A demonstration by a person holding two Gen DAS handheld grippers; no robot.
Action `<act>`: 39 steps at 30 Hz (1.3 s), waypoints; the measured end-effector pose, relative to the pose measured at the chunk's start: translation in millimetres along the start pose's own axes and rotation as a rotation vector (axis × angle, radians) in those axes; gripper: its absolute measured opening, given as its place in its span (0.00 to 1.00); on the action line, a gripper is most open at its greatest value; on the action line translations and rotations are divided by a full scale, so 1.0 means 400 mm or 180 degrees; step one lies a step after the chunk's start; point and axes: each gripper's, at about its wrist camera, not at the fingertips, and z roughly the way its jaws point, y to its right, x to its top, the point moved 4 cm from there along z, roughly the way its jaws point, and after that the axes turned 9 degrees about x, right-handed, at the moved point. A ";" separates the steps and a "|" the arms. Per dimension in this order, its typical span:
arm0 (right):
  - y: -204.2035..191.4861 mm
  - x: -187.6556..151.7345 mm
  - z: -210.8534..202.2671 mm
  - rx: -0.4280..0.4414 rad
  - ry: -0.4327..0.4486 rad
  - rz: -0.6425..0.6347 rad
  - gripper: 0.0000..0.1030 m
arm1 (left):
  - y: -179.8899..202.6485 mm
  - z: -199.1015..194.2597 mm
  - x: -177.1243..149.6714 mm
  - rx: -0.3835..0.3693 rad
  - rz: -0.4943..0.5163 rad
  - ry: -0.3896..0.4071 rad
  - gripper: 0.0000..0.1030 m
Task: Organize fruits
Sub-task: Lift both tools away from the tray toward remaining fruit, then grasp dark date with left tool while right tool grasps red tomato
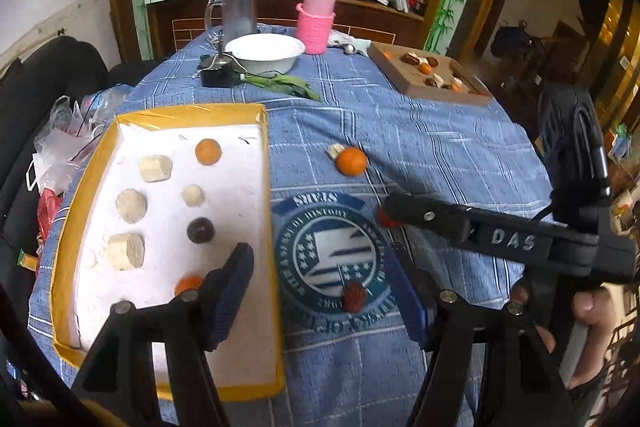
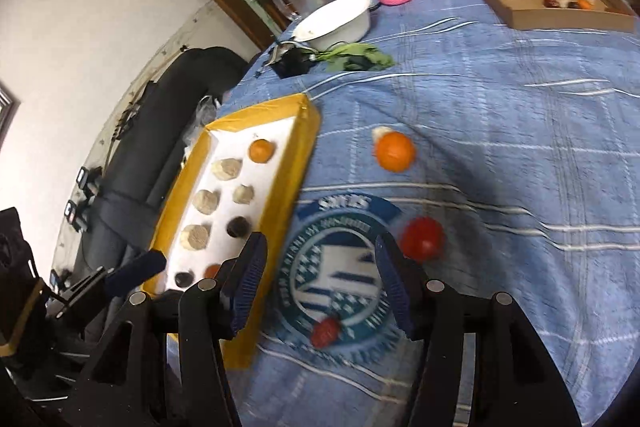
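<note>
A yellow-rimmed white tray holds several fruit pieces in two rows: oranges, pale slices, a dark fruit. On the blue cloth lie an orange beside a pale piece, a red round fruit and a red date. My left gripper is open and empty, the date between its fingers, its left finger over the tray. My right gripper is open and empty above the date; it enters the left wrist view from the right, hiding most of the red fruit.
At the table's far end stand a white bowl, a glass mug, a pink-sleeved bottle, a small black device and green leaves. A cardboard tray with more fruit sits far right. A black chair stands left.
</note>
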 end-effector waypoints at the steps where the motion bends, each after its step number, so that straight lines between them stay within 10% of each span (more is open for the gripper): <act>1: 0.011 -0.006 -0.014 0.0004 0.0022 0.0027 0.54 | 0.004 -0.006 -0.010 0.0004 -0.0010 0.0015 0.68; 17: 0.079 -0.032 -0.063 0.0011 0.0125 0.0123 0.44 | 0.052 0.003 -0.103 -0.0023 0.0114 -0.0204 0.67; 39: 0.130 -0.011 0.064 -0.0289 -0.0044 -0.0100 0.26 | 0.115 0.154 -0.108 -0.0066 0.0348 -0.0653 0.38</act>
